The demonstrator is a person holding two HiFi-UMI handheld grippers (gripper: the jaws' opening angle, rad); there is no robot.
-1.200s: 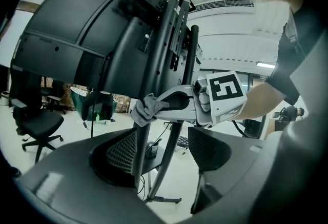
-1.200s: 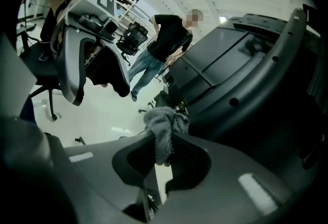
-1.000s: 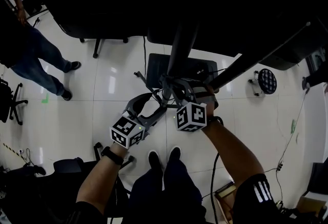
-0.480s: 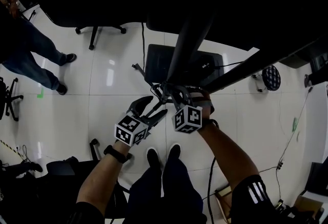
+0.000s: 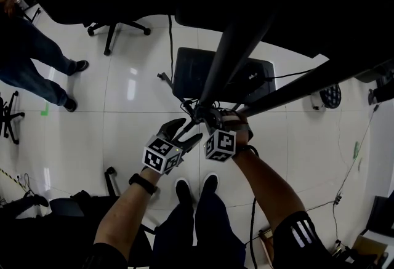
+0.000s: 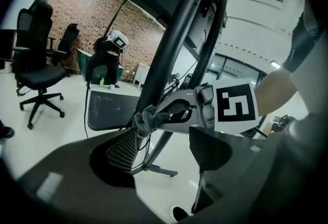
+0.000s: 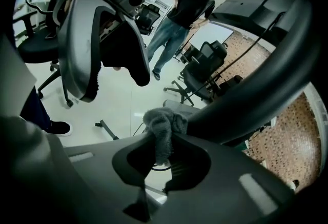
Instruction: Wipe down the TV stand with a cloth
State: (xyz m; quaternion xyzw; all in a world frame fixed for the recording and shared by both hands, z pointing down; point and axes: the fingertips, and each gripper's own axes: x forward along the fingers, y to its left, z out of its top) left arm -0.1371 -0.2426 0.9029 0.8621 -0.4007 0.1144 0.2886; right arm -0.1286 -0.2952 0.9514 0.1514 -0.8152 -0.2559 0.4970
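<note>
The TV stand's black pole (image 5: 229, 49) rises from a dark base plate (image 5: 189, 72) on the white floor. My right gripper (image 5: 206, 119) is shut on a grey cloth (image 7: 162, 124), which it presses against the pole (image 7: 246, 100). From the left gripper view, the cloth (image 6: 144, 119) is bunched against the pole (image 6: 169, 51) at the tip of the right gripper. My left gripper (image 5: 186, 131) stands open just left of the pole, its jaws (image 6: 164, 148) holding nothing. The cloth is too small to make out in the head view.
A second black bar (image 5: 298, 84) slants off to the right. Cables (image 5: 169, 86) trail around the base. Office chairs (image 5: 114, 28) and a standing person (image 5: 37, 52) are at the far left. The wearer's shoes (image 5: 196, 186) are just below the grippers.
The two grippers have drawn closer together at the pole, the left one shifting right. The right gripper has kept hold of the cloth. The head view has shifted.
</note>
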